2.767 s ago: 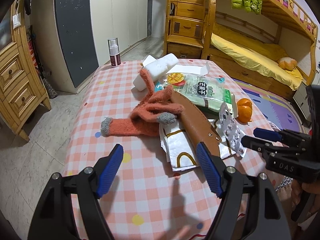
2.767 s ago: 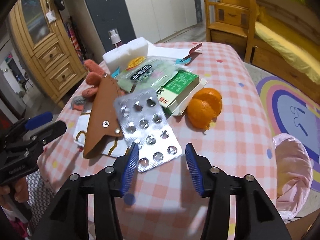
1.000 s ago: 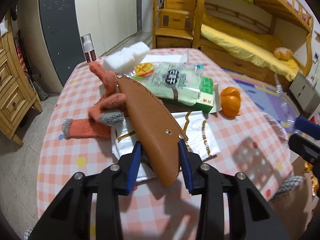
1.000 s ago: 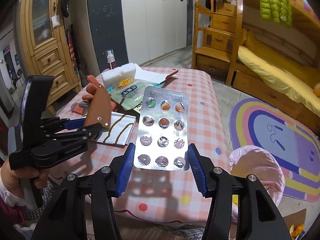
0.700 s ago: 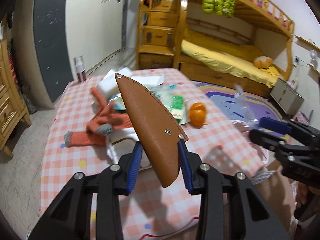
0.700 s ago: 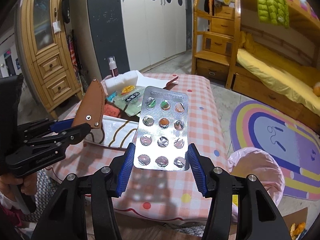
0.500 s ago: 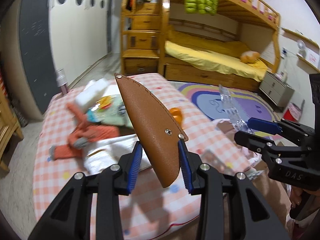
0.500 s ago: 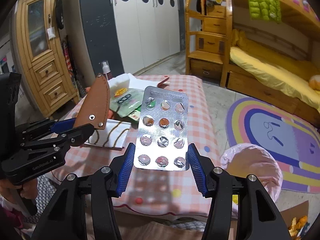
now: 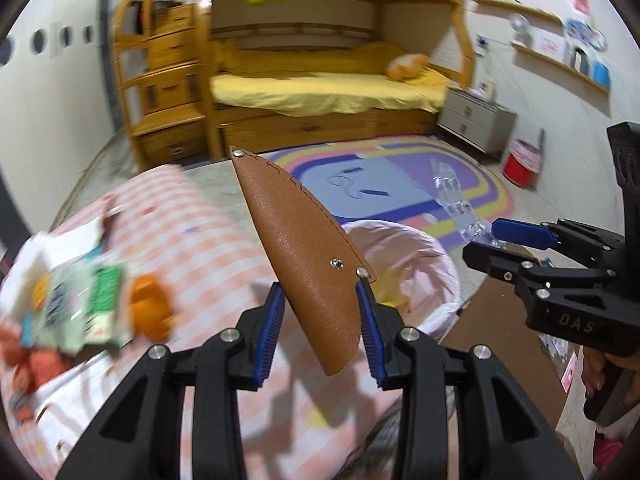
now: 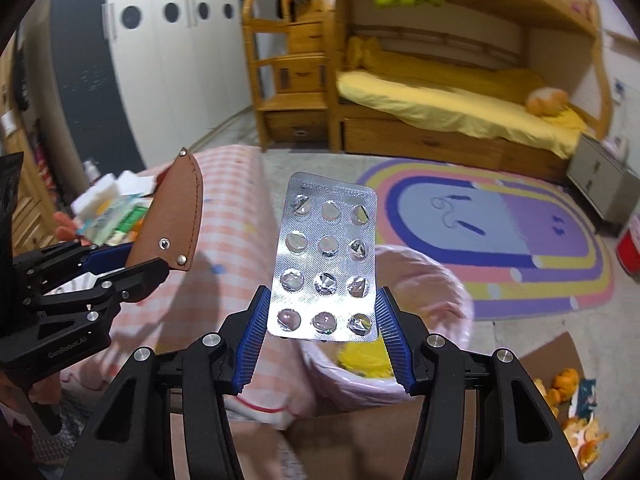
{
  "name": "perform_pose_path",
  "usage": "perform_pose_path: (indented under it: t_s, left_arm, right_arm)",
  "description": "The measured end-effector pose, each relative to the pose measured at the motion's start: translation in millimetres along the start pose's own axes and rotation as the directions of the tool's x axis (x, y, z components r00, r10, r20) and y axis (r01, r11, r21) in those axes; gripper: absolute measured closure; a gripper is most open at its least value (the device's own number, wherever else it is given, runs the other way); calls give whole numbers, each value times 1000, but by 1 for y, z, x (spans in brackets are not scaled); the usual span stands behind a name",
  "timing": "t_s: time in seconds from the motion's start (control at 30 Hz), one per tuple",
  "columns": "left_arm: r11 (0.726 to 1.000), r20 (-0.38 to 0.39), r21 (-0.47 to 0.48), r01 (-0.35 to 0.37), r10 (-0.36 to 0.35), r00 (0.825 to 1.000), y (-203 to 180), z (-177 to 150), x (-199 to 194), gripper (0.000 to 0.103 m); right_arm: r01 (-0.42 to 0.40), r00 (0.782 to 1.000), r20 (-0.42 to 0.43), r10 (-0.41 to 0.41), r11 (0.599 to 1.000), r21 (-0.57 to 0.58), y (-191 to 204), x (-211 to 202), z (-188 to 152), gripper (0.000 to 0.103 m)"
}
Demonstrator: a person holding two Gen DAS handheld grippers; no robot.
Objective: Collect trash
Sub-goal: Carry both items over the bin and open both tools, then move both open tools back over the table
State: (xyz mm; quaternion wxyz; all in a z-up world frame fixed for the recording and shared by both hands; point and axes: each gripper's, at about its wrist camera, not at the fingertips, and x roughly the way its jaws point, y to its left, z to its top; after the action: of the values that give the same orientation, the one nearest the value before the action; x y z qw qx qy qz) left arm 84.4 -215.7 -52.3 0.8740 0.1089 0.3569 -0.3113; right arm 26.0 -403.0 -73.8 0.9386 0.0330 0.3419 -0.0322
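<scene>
**Two pieces of trash poised over the bin**

Both hands are at the carry-and-drop stage of the clean-up. The left hand-held gripper [image 9: 320,328] is clamped on a brown leather sheath [image 9: 304,256], its blue pads pressing the wide end from either side while the pointed tip stands up and away. The right hand-held gripper [image 10: 322,334] pinches a used silver blister pack [image 10: 326,260] by its two long edges, foil face toward the camera, most pockets already burst.

Beyond and below both loads sits the bin lined with a pink bag [image 10: 424,280], its mouth open beside the edge of the desk [image 9: 208,232] with the pink checked cloth; something yellow already lies inside. In the right wrist view the blister pack hangs just above the near rim of the liner. The sheath, in the left wrist view, appears closer to the desk edge than to the middle of the opening.

More litter waits on the desk: a green-and-white packet [image 9: 76,300] and a piece of orange peel [image 9: 150,308], blurred in this view.

The next move, by this reading, calls for carrying each item squarely over the bag's mouth, then parting the jaws so it falls clear of the rim. The flat, light pack could catch on the liner's edge.
</scene>
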Motion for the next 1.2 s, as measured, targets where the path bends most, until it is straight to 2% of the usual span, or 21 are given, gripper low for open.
perform_pose_path:
  t_s: [0.17, 0.4, 0.47, 0.5, 0.53, 0.57, 0.73, 0.87, 1.0, 1.2]
  left_arm:
    - [997, -35, 57, 48, -46, 998, -23, 16, 41, 67]
    - [993, -53, 83, 86, -82, 995, -36, 32, 78, 66]
    - [993, -55, 79, 89, -85, 995, -37, 34, 84, 59]
    - [993, -52, 76, 87, -83, 995, -37, 35, 86, 50]
    - [994, -47, 72, 85, -82, 996, -37, 35, 86, 47]
    - [994, -47, 68, 84, -81, 996, -35, 35, 86, 47]
    - [999, -49, 33, 42, -40, 998, -22, 30, 75, 46]
    - [1000, -33, -26, -6, 5, 999, -3, 26, 52, 46]
    - [997, -13, -48, -67, 66, 998, 10, 16, 19, 46]
    - [984, -8, -105, -141, 141, 990, 33, -5, -30, 46]
  right_arm:
    - [43, 999, -34, -41, 997, 62, -31, 23, 1, 49]
    - [54, 997, -58, -48, 992, 114, -55, 53, 2, 49]
    - [41, 997, -66, -34, 992, 122, -60, 65, 1, 48]
    - [43, 996, -81, -33, 992, 123, -62, 72, 1, 45]
    - [48, 995, -93, -36, 991, 123, -64, 77, 0, 40]
    - [52, 994, -103, -39, 991, 125, -64, 80, -3, 40]
    - [49, 992, -121, -31, 988, 146, -67, 75, -10, 40]
    - [45, 995, -93, -30, 986, 159, -64, 54, -7, 39]
    - [6, 999, -36, -1, 990, 139, -42, 24, 0, 40]
    - [-111, 994, 16, 110, 992, 62, 13, -9, 13, 40]
